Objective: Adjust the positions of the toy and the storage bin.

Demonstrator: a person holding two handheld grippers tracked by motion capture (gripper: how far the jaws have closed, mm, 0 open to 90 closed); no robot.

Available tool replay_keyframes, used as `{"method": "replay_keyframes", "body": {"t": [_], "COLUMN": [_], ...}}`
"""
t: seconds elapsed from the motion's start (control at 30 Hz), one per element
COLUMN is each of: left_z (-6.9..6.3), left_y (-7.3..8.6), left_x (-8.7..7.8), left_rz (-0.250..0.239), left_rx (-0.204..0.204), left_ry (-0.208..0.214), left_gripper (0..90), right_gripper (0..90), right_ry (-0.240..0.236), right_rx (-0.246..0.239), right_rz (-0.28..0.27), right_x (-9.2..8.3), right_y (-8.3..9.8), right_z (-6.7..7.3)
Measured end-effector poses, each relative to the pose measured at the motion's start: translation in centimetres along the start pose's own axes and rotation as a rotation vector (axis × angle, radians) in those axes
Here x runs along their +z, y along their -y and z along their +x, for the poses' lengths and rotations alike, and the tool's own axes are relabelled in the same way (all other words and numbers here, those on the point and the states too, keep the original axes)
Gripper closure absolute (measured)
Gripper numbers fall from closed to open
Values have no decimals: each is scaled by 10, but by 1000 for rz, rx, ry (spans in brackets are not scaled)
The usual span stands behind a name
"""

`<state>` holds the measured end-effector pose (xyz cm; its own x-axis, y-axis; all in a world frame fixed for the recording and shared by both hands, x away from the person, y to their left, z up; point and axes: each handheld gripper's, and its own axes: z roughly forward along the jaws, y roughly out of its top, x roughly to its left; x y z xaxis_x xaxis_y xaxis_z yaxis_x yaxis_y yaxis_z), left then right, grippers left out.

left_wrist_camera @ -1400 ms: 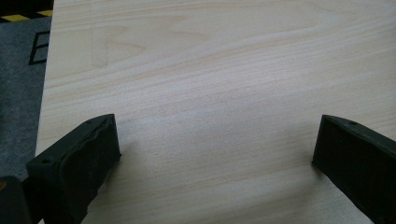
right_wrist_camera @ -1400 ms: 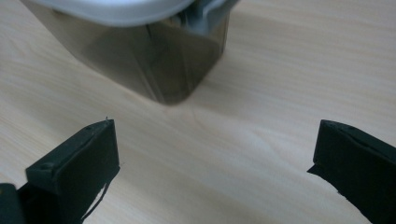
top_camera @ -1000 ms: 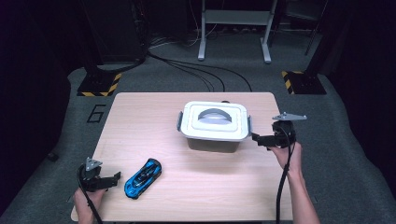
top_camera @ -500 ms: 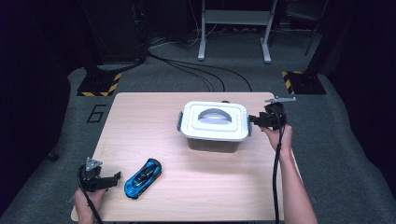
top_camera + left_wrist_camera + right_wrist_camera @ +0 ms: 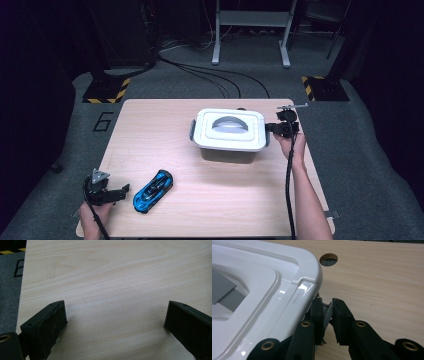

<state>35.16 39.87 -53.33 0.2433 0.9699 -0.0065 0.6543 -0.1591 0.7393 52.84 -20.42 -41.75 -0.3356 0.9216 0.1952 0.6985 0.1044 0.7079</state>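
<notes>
**Right gripper now clamped on box latch**

Moved in from right of the frame since the earlier picture: right gripper (image 5: pixel 272 127), jaws just closed, now pinching the grey latch (image 5: pixel 326 312) at the right end of the white box (image 5: pixel 228 131). Box sitting right of centre in the high view, lid on, near the table's far edge (image 5: pixel 210 100) with a narrow strip of bare wood behind it. Round hole (image 5: pixel 328 258) in the tabletop just past the lid's corner. Unmoved at lower left: left gripper (image 5: pixel 120 191), jaws spread wide over bare wood, holding nothing, close to the table's near-left corner. Blue toy car (image 5: pixel 153 191) just right of it, apart. Broad open wood across the centre and upper left.
</notes>
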Motion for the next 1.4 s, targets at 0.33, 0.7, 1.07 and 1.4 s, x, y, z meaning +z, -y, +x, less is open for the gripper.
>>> {"method": "replay_keyframes", "body": {"t": [0.33, 0.7, 1.07, 1.4], "left_z": [0, 0, 0, 0], "left_y": [0, 0, 0, 0], "left_x": [0, -1, -1, -1], "left_rz": [-1, 4, -3, -4], "left_rx": [1, 7, 9, 9], "left_ry": [0, 7, 6, 7], "left_gripper": [40, 48, 57, 59], "right_gripper": [797, 579, 286, 430], "right_ry": [-2, 4, -84, -207], "right_rx": [61, 12, -163, -314], "right_rz": [1, -13, -94, -29], "right_x": [-11, -39, -62, -31], "right_y": [12, 41, 22, 3], "right_z": [4, 11, 29, 70]}}
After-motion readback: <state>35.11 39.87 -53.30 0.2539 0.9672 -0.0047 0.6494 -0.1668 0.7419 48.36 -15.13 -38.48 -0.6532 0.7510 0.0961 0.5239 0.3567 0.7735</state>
